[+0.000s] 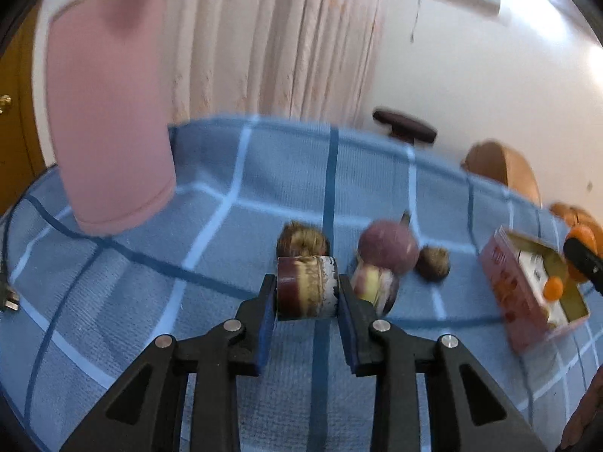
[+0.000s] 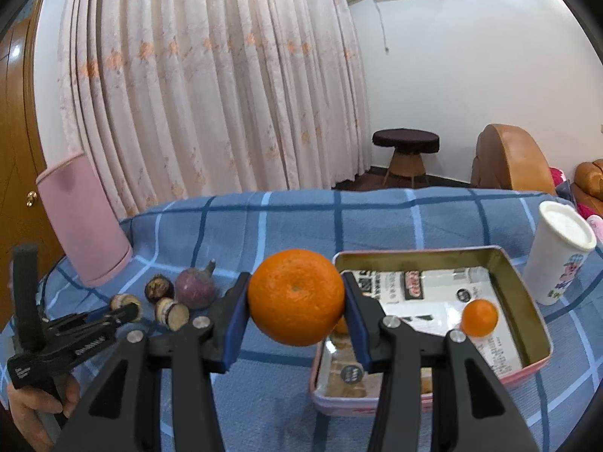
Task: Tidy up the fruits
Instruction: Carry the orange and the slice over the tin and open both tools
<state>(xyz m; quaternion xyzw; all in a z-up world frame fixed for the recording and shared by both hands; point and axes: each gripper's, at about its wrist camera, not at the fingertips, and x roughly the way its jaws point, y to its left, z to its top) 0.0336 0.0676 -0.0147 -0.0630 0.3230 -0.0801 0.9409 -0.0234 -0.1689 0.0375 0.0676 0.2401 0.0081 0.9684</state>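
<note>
My right gripper (image 2: 296, 297), clamped on the orange (image 2: 296, 295), hangs just left of the open tin (image 2: 527, 286) (1 small orange (image 2: 479, 317) already inside), so the drop lies rightward, while my left gripper (image 1: 306, 288) pinches a cut fruit piece (image 1: 306, 286).

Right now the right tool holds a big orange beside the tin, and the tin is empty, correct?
Not quite. The right tool does hold the big orange beside the tin, but the tin is not empty: the right wrist view shows a small orange already inside it, on printed packets.
</note>
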